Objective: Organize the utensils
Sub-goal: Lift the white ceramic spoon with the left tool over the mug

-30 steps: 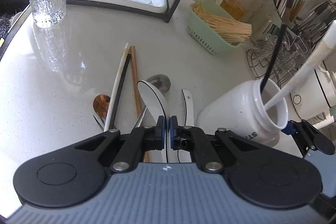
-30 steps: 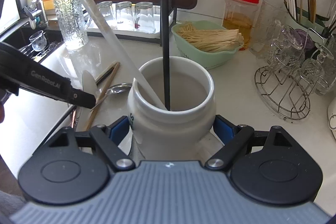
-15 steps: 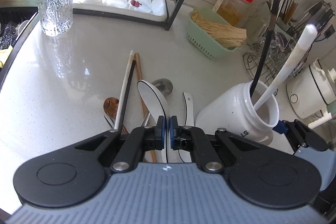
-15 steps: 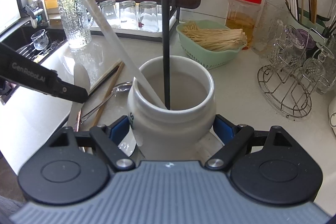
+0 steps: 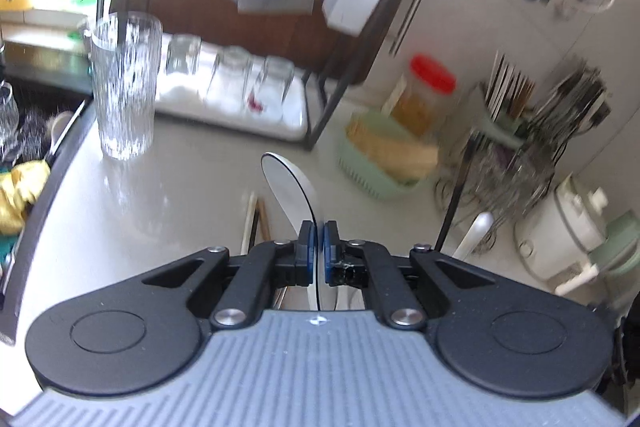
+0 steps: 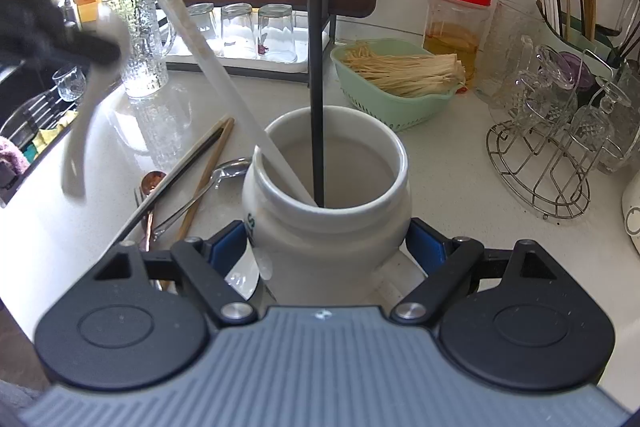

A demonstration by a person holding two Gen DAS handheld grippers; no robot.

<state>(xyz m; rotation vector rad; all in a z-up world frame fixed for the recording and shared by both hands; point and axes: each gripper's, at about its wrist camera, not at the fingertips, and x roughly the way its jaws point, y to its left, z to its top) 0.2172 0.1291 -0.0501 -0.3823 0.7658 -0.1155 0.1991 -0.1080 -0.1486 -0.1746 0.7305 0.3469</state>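
1. Left gripper [image 5: 319, 241] is clamped on a white spoon [image 5: 289, 187], held above the counter [image 5: 172, 195].
2. Right gripper [image 6: 326, 247] is closed around the white jar [image 6: 328, 227], in which 2 chopsticks [image 6: 316, 87] are held.

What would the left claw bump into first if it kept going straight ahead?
Probably the bare counter just past the white spoon it holds. The dish rack with glasses stands farther along, but blur makes depth uncertain.

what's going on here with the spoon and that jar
A person is sorting utensils with a hand-held tool in each hand. The left tool is shut on a white spoon and holds it above the counter. The right tool grips the white jar, which already holds two chopsticks. More utensils lie beside it.
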